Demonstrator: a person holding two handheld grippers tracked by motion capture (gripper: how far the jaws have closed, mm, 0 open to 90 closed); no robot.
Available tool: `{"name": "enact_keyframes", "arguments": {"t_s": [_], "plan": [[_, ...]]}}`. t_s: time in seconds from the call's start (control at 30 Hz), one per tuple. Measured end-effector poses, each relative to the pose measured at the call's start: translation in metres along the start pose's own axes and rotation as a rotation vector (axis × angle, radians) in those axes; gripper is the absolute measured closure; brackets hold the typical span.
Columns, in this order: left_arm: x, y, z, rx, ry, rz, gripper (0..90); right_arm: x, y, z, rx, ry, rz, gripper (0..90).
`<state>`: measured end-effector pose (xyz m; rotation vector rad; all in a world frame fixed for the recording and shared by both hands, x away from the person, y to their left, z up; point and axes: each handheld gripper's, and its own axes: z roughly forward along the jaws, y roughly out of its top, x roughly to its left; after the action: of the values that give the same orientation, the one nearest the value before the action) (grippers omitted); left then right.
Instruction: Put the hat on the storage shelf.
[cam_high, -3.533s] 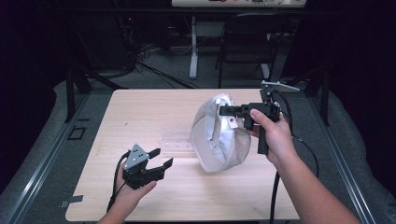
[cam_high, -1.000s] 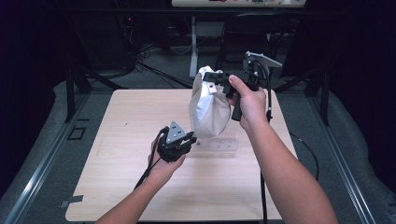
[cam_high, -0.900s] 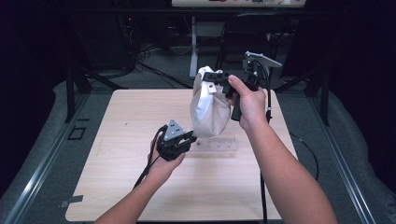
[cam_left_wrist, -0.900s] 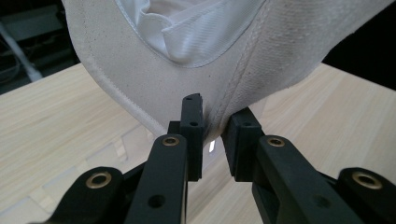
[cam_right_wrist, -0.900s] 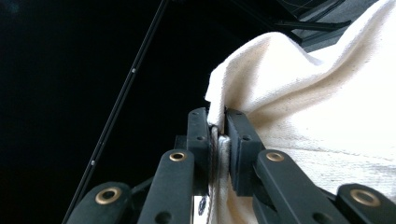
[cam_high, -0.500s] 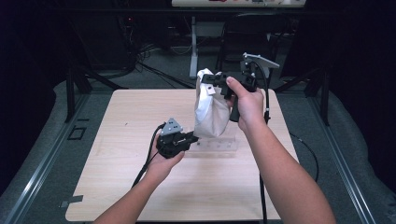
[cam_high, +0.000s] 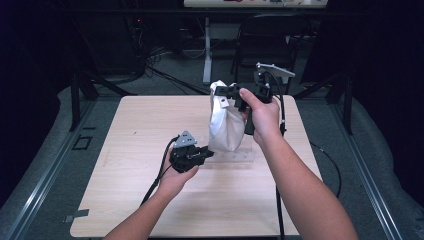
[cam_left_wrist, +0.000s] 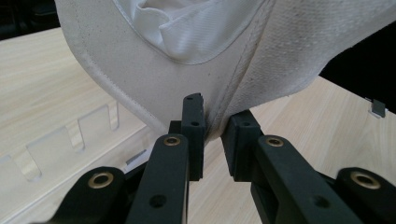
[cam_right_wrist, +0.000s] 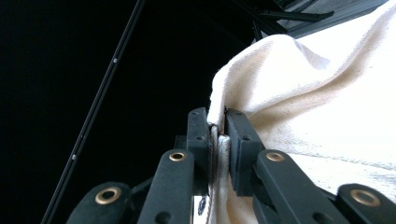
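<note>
No text, label, brand, number or sign can be read anywhere in these views: none on the cloth bag (cam_high: 226, 125), none on the wooden table (cam_high: 130, 130), none on the clear slotted piece (cam_left_wrist: 70, 140) lying on it, and none on either gripper's black jaws
</note>
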<state>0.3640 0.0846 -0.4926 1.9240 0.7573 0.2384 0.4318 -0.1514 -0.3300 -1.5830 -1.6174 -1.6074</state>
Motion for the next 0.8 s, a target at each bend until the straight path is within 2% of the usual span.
{"name": "enact_keyframes", "arguments": {"t_s": [0.2,0.57,0.63,0.8], "plan": [[0.003,-0.007,0.001,0.005,0.016,-0.008,80.1,-0.003,-0.002,0.005,0.016,-0.016,-0.003,81.2],[-0.002,-0.014,0.002,0.009,0.049,0.002,80.5,-0.004,-0.007,0.012,0.037,0.008,0.000,81.1],[-0.001,-0.017,0.001,0.010,0.056,-0.002,80.6,-0.004,-0.007,0.011,0.058,0.003,-0.014,81.0],[-0.002,-0.022,0.000,-0.006,0.080,-0.036,80.7,-0.007,-0.008,0.010,0.062,0.000,-0.013,81.0]]}}
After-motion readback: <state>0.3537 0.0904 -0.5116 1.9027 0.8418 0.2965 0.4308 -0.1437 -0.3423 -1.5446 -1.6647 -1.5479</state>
